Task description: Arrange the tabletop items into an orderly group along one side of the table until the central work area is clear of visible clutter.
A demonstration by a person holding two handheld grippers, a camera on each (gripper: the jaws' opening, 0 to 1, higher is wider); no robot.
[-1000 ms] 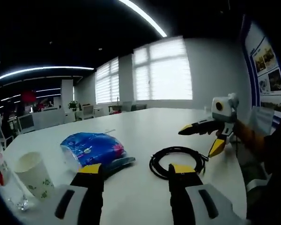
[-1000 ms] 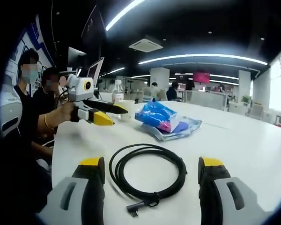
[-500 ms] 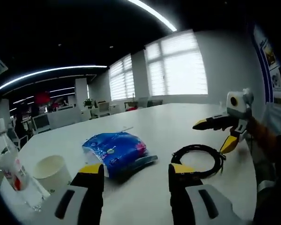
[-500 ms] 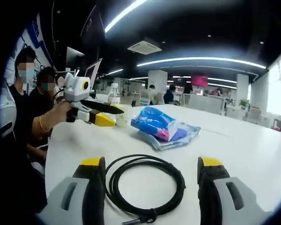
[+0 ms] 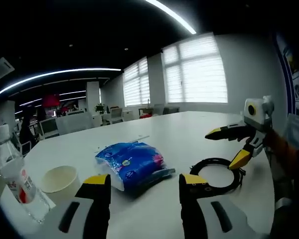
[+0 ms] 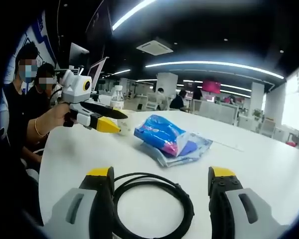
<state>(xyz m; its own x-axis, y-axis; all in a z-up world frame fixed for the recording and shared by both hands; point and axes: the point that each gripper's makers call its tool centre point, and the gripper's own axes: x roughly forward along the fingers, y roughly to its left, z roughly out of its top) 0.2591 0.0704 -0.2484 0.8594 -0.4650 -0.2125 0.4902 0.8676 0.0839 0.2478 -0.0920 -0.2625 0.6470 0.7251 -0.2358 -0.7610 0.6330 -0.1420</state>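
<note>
On my white table, a paper cup stands just right of the water bottle at near left; I cannot tell their contents. The blue tissue pack lies centre, the black coiled cable to its right. My left gripper and right gripper both gape wide, holding nothing.

Both views sit low, facing each other across the blue packet.
</note>
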